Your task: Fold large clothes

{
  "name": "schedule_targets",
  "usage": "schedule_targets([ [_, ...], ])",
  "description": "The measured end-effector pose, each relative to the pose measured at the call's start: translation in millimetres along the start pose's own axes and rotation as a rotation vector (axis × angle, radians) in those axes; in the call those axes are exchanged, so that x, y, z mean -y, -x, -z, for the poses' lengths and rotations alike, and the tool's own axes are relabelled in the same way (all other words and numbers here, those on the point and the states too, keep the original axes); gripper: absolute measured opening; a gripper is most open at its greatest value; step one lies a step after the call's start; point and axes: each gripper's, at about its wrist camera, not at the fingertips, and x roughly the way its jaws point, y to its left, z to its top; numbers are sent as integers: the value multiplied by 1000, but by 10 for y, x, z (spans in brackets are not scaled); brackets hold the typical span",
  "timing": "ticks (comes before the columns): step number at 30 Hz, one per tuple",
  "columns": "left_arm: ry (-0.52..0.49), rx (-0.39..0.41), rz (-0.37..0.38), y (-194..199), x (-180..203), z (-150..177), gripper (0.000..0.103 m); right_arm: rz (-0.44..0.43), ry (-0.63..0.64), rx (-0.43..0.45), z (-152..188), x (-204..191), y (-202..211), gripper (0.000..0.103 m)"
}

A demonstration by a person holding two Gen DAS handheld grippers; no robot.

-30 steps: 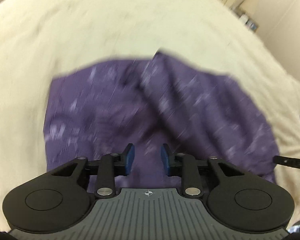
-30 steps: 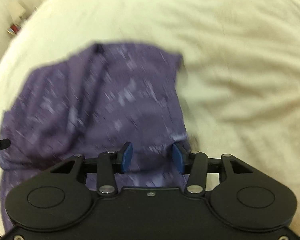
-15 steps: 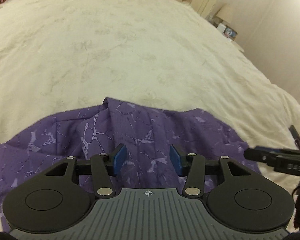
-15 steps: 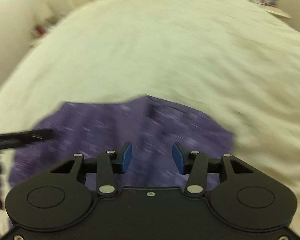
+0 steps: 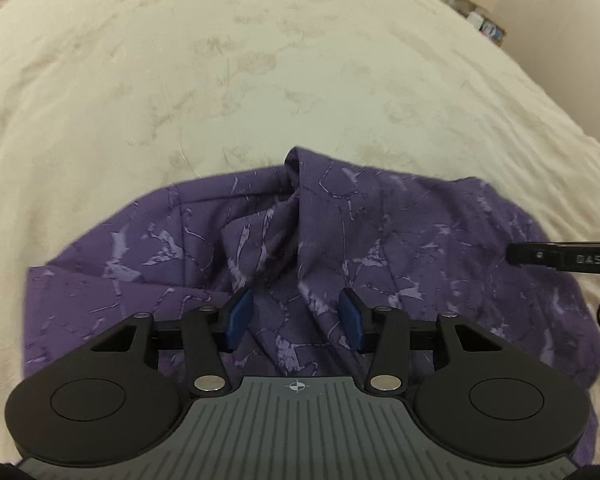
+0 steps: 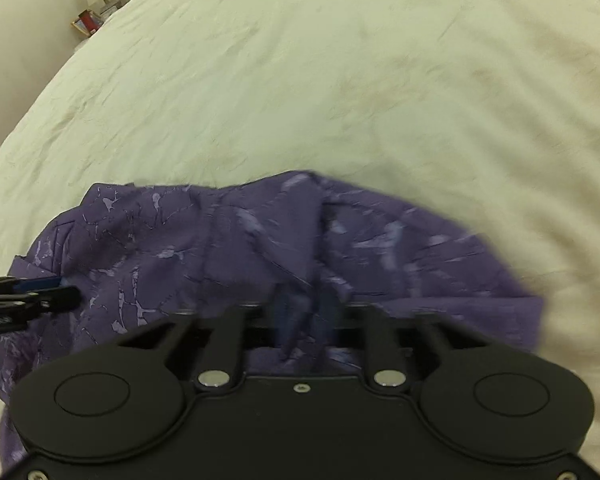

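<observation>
A purple garment [image 5: 380,240] with a pale cracked pattern lies crumpled on a cream bedspread [image 5: 260,60]. My left gripper [image 5: 296,316] is open, its blue pads [image 5: 238,316] spread over a fold of the cloth. In the right wrist view the garment [image 6: 220,256] fills the lower middle. My right gripper [image 6: 302,312] has its fingers close together around a ridge of the purple cloth, blurred by motion. The right gripper's tip shows at the right edge of the left wrist view [image 5: 560,258], and the left gripper's tip at the left edge of the right wrist view [image 6: 32,296].
The cream bedspread [image 6: 340,80] stretches far beyond the garment on all sides. A bedside stand with a lamp and small items [image 6: 94,4] is at the far left corner. Shelves with small items [image 5: 480,20] stand by the wall at the far right.
Both grippers have moved in over the garment's near part. The right gripper's fingers have gone from wide apart to nearly together on the cloth. The left gripper stays open.
</observation>
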Motion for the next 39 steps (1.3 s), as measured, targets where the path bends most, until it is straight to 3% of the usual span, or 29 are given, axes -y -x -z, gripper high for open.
schedule_targets([
  [3, 15, 28, -1, 233, -6, 139, 49, -20, -11, 43, 152, 124, 298, 55],
  [5, 25, 32, -10, 370, -1, 280, 53, 10, 1, 40, 304, 142, 487, 55],
  [10, 32, -37, -56, 477, -83, 683, 58, 146, 60, -59, 874, 145, 649, 55],
  [14, -137, -23, -76, 487, 11, 964, 60, 228, 108, -129, 1258, 159, 621, 56],
  [16, -205, -22, -88, 465, 70, 996, 65, 256, 100, -141, 1341, 190, 596, 63],
  [20, -204, -48, -55, 386, 95, 930, 89, 232, -44, -114, 1371, 365, 661, 71],
  [23, -238, -71, -59, 375, 194, 951, 93, 215, -104, -89, 1394, 414, 787, 72],
  [28, -120, -35, 0, 634, 40, 1062, 93, 178, -203, -68, 1668, 477, 1081, 79],
  [39, 72, -148, -21, 1114, -657, 1995, 95, 149, -365, -127, 2538, 566, 1397, 91],
])
